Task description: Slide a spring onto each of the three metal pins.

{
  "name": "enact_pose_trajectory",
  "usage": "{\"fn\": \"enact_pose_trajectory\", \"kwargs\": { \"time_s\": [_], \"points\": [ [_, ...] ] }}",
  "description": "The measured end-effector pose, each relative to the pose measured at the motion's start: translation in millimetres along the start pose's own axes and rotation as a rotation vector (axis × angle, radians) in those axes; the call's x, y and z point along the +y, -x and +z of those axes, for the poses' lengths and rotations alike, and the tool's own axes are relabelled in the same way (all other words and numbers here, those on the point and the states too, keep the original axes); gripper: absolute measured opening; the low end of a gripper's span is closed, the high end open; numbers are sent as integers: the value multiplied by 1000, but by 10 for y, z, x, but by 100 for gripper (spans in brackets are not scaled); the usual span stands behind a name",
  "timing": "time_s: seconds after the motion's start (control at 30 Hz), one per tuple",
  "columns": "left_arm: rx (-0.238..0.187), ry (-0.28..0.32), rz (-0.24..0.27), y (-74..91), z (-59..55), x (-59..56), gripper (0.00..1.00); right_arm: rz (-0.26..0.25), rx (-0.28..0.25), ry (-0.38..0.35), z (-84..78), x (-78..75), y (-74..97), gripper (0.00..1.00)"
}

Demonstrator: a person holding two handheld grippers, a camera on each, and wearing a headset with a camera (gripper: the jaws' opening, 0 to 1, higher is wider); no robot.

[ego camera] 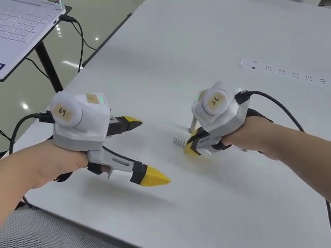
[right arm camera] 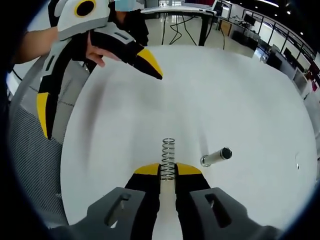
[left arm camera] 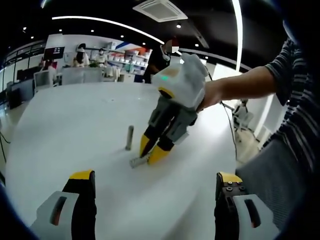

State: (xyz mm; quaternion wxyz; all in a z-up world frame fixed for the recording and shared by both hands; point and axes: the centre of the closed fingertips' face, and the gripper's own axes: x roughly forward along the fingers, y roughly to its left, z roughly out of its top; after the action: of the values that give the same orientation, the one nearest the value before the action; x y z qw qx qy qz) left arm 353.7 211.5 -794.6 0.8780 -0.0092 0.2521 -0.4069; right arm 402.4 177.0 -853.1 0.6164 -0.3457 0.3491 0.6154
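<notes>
Up close, right gripper [right arm camera: 168,170] clamps spring [right arm camera: 168,150] beside pin [right arm camera: 216,156] (left gripper [left arm camera: 155,176] gapes).

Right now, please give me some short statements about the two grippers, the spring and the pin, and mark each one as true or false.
1. The right gripper is shut on a spring. True.
2. A metal pin stands upright on the table. True.
3. The left gripper grips the metal pin. False: its jaws stand open and hold nothing.
4. The spring sits on the metal pin. False: it lies beside the pin, apart from it, between the right gripper's jaws.
</notes>
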Motion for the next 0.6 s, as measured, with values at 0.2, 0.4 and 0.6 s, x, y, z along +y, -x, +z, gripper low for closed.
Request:
{"fn": "enact_pose_trajectory", "kwargs": {
  "time_s": [0.2, 0.4, 0.6],
  "points": [
    [3, -15, -19, -63, 38, -45, 97, -8, -15, -2, -36, 4, 180, 8],
    [8, -31, -42, -144, 82, -101, 97, -15, -28, 13, -85, 62, 354, 8],
    [15, -45, -69, -204, 102, -171, 96, -21, -28, 42, -134, 137, 459, 8]
  ]
}}
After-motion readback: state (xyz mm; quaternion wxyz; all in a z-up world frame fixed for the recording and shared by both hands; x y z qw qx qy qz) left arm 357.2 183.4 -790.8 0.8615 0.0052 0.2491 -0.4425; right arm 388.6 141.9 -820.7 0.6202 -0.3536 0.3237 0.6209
